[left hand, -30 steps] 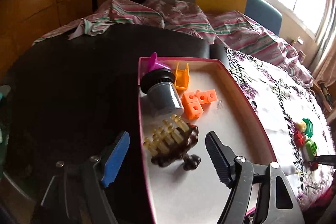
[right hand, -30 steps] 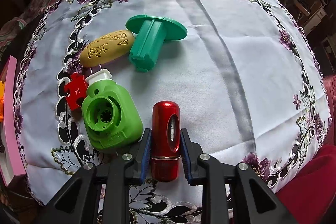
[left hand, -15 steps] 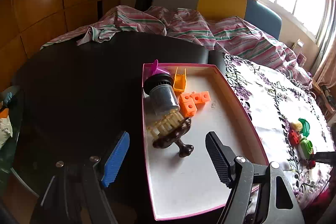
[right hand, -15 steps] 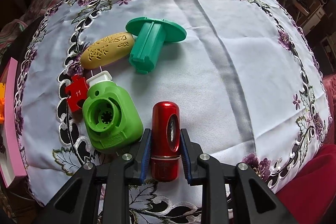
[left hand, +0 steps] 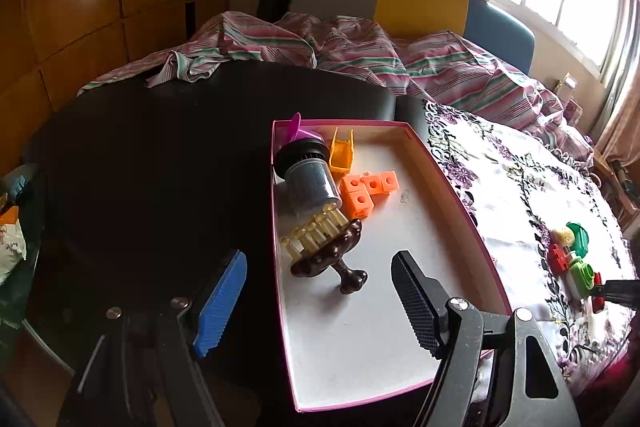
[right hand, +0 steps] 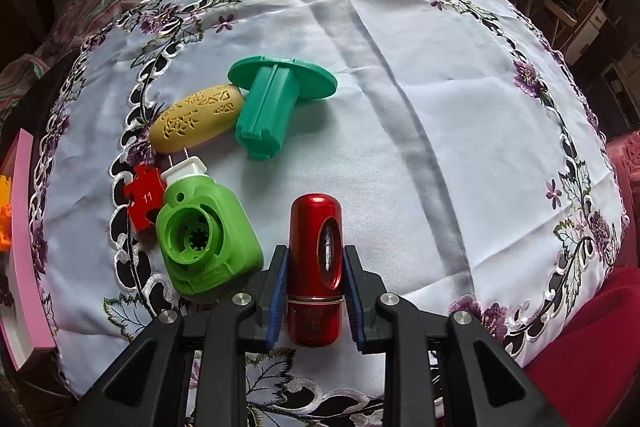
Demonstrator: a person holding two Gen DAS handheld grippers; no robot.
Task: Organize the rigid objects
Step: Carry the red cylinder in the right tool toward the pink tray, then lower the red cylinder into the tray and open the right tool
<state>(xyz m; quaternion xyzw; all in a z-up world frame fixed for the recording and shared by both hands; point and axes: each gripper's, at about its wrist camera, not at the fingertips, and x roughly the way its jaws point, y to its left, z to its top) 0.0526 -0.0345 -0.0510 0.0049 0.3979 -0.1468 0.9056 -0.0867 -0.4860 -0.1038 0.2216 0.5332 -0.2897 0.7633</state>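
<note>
My right gripper point(right hand: 315, 277) is shut on a red metal capsule point(right hand: 316, 263) that lies on the white embroidered tablecloth point(right hand: 420, 115). Beside it lie a light green block with a round socket point(right hand: 204, 243), a red puzzle piece point(right hand: 145, 195), a yellow patterned oval point(right hand: 196, 117) and a dark green flanged part point(right hand: 272, 103). My left gripper point(left hand: 320, 301) is open and empty above the near end of a pink-rimmed white box point(left hand: 360, 343). The box holds a brown comb-like piece point(left hand: 328, 251), a grey cylinder point(left hand: 310, 183), orange cubes point(left hand: 366, 191) and an orange scoop point(left hand: 342, 153).
The box's pink edge point(right hand: 22, 247) shows at the far left of the right wrist view. A dark round table point(left hand: 152, 163) lies left of the box. Striped bedding point(left hand: 360, 55) and a sofa point(left hand: 420, 3) are behind. The cloth's right part is bare.
My left gripper has pulled back and risen away from the box, so more of the box and table shows. My right gripper stays shut on the red capsule, almost still.
</note>
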